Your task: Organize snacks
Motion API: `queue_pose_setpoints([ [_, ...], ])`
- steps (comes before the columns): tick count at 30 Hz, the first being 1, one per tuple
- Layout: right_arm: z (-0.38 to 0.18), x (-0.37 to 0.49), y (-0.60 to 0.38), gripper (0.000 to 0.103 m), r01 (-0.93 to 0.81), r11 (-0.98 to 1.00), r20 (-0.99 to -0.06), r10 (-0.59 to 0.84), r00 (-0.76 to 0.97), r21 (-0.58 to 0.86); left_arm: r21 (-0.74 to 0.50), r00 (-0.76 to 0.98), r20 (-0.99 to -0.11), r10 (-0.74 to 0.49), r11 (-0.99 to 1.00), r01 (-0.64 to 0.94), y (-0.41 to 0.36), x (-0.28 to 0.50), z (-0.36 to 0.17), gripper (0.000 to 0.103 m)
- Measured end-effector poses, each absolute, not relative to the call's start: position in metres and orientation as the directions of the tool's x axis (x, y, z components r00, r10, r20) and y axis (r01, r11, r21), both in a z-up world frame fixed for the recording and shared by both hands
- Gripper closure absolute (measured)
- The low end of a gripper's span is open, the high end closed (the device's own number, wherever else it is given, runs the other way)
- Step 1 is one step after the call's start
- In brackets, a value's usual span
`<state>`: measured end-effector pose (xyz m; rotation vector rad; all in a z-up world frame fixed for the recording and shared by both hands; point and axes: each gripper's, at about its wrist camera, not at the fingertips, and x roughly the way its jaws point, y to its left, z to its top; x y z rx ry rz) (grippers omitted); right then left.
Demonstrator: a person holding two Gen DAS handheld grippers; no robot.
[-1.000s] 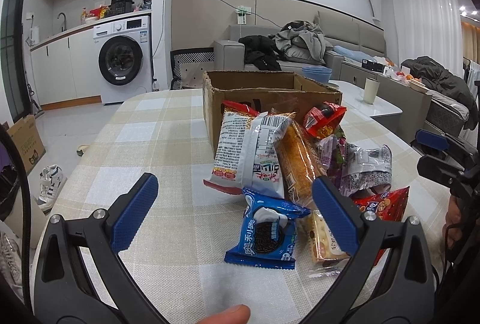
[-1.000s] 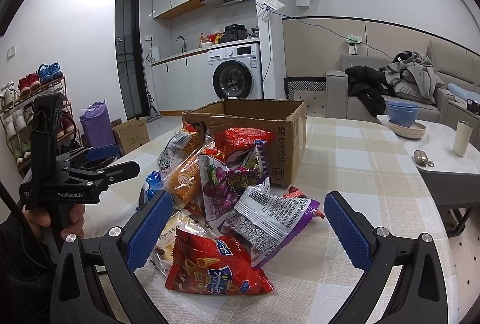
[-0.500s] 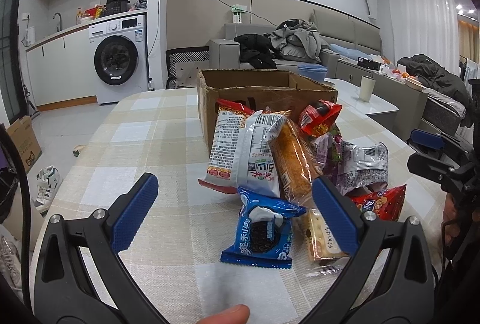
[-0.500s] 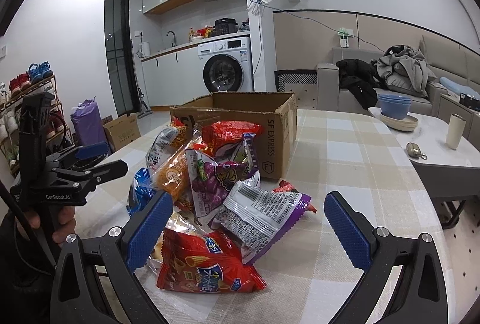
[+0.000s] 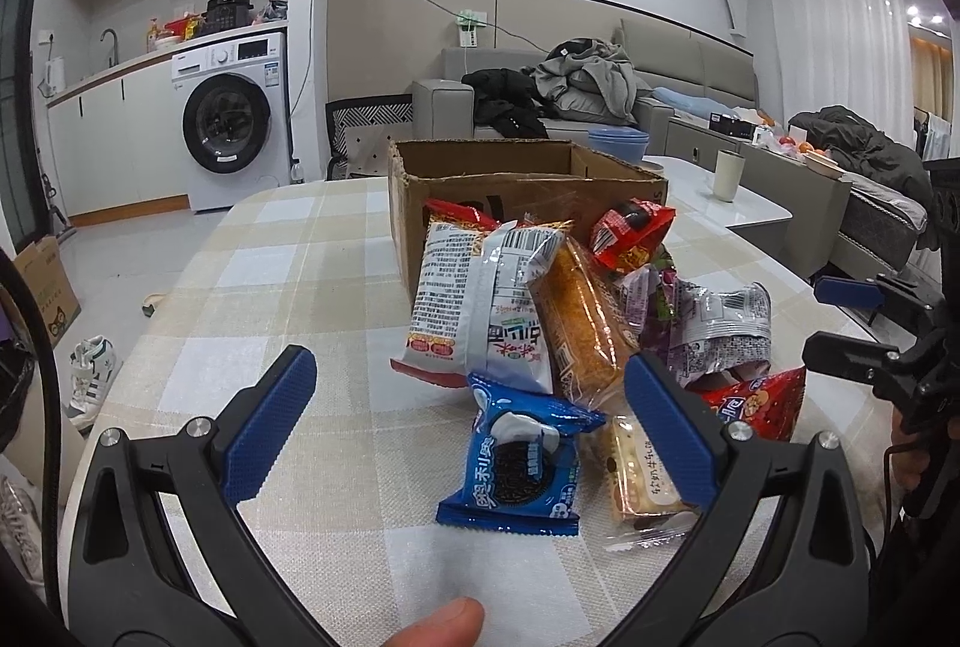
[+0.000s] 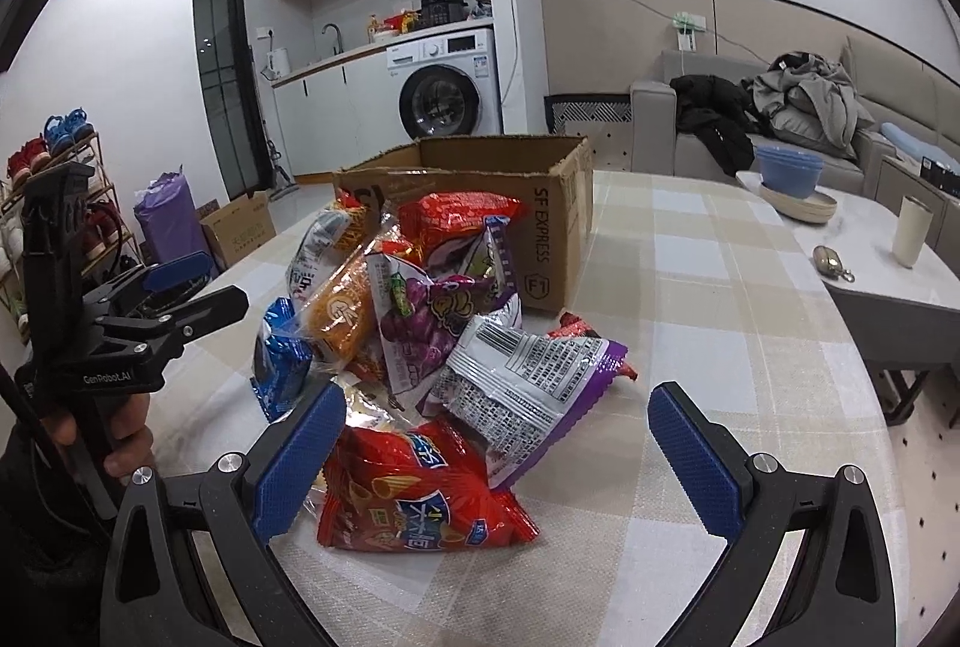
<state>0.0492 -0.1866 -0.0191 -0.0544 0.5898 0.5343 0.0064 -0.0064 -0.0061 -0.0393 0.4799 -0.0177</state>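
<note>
A heap of about 8 snack packets lies on a checked tablecloth (image 5: 288,287), piled against the near wall of an open cardboard box (image 5: 516,179) that stands farther back on the table. A person holds 2 grippers over the near side. The left gripper (image 5: 468,413) hangs with its blue pads spread wide and nothing between them, above a blue cookie packet (image 5: 516,467) lying flat at the heap's front edge. The right gripper (image 6: 498,443) is likewise spread and empty, above a red chip bag (image 6: 414,497) that lies nearest to it, with a purple-and-silver bag (image 6: 528,383) overlapping just behind. These packets look light, crinkly and slippery, with air-filled middles and brittle contents, so a gentle pinch on a crimped end seam or a corner seems safer than squeezing the body. The orange cake bar (image 5: 576,323) in clear wrap looks soft and easily crushed. Lifting 1 packet may tip its neighbours, since several lean on each other. The cloth to the left of the heap is bare, and the table edge on the right runs close to a white side table (image 6: 888,287), so that side is tighter.
</note>
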Motion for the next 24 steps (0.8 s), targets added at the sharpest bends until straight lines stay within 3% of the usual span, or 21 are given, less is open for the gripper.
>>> queue_pose_setpoints([
  [8, -0.023, 0.048, -0.186, 0.000, -0.547, 0.818, -0.584, 0.536, 0.610, 0.179, -0.075, 0.882, -0.472, -0.006, 0.997, -0.033, 0.006, 0.006, -0.006, 0.001],
  [16, -0.035, 0.047, -0.172, 0.000, -0.585, 0.782, -0.637, 0.566, 0.523, 0.214, -0.126, 0.853, -0.518, -0.063, 0.992, -0.003, 0.013, 0.005, -0.013, 0.001],
  [24, -0.055, 0.054, -0.160, 0.000, -0.586, 0.777, -0.697, 0.551, 0.458, 0.230, -0.091, 0.820, -0.565, -0.092, 0.995, 0.050, -0.001, 0.009, -0.018, 0.001],
])
